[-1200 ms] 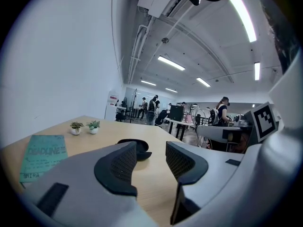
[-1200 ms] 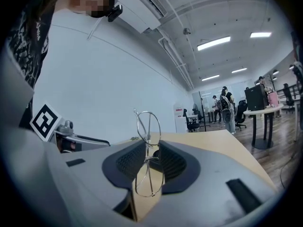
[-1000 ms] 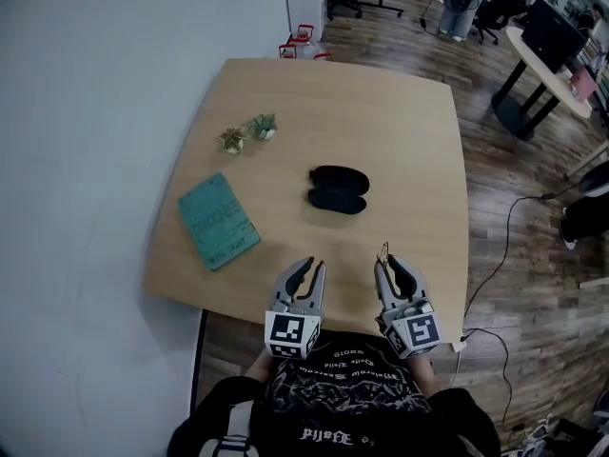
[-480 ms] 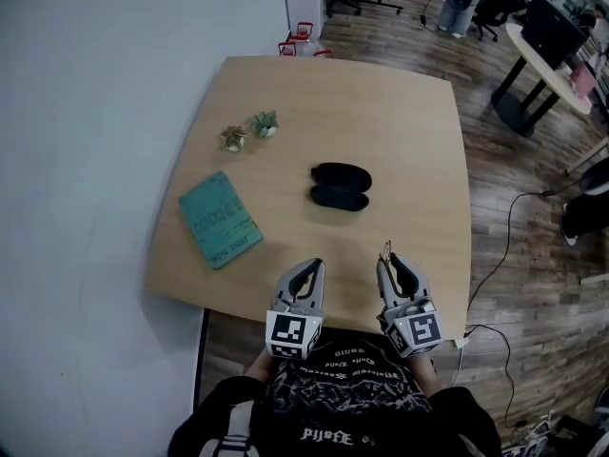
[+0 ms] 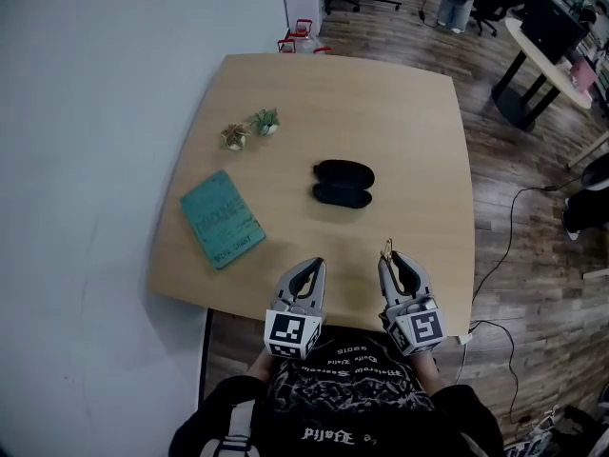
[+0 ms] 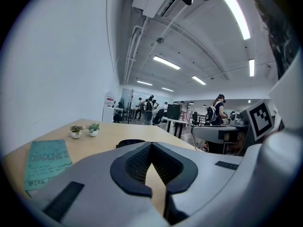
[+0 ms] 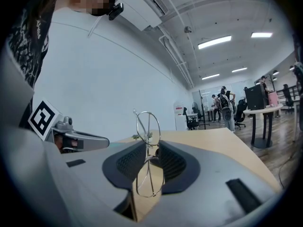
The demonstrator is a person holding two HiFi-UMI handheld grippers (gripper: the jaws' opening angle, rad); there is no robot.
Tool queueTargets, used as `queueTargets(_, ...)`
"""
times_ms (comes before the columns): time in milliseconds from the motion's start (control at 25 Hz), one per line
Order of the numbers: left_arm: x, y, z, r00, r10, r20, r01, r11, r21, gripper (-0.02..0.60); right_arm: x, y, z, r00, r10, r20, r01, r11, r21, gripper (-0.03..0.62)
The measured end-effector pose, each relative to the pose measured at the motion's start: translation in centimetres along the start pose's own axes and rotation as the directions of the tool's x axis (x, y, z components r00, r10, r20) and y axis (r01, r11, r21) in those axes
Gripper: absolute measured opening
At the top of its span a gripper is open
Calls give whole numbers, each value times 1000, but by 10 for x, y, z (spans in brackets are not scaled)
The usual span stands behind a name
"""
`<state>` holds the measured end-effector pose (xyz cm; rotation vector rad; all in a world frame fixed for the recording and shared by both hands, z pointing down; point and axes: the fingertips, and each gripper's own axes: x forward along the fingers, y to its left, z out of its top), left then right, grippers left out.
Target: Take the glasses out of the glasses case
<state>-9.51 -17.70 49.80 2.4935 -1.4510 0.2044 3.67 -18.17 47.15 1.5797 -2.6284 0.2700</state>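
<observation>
While the person is standing at the near edge of the tabletop (image 5: 400, 112), both tongs are hovering just over that edge, side by side and slightly apart. The right tongs (image 5: 393, 262) are pinching a pair of thin wire-framed glasses (image 5: 386, 249). In the right gripper view the glasses (image 7: 148, 126) are standing on end between the dark pads, one lens ringing above the jaws and the other hanging below them. The left tongs (image 5: 306, 272) are drawn together at the tips with nothing between them; in the left gripper view the left tongs (image 6: 151, 146) are showing only a sliver of bare wood under the meeting pads.

The black case (image 5: 343, 184) is lying in the middle of the tabletop, well apart from both tongs. It is probably lying open, as two dark halves are sitting side by side, though it is too small to be sure. From the left gripper view the case (image 6: 130, 142) is mostly being hidden behind the tongs' own grey body.

A teal book (image 5: 222, 219) is lying to the left of the case, near the wall-side edge. Two small potted plants (image 5: 249, 129) are sitting beyond the book, close together. A black cable (image 5: 507, 227) is trailing across the wooden floor to the right of the tabletop.
</observation>
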Motion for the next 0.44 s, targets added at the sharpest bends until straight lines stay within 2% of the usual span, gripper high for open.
queueTargets(440, 2, 4, 0, 1000, 6, -8, -6, 1000, -5, 3, 2, -1, -3, 1000, -5, -18, 4, 1000, -19, 89)
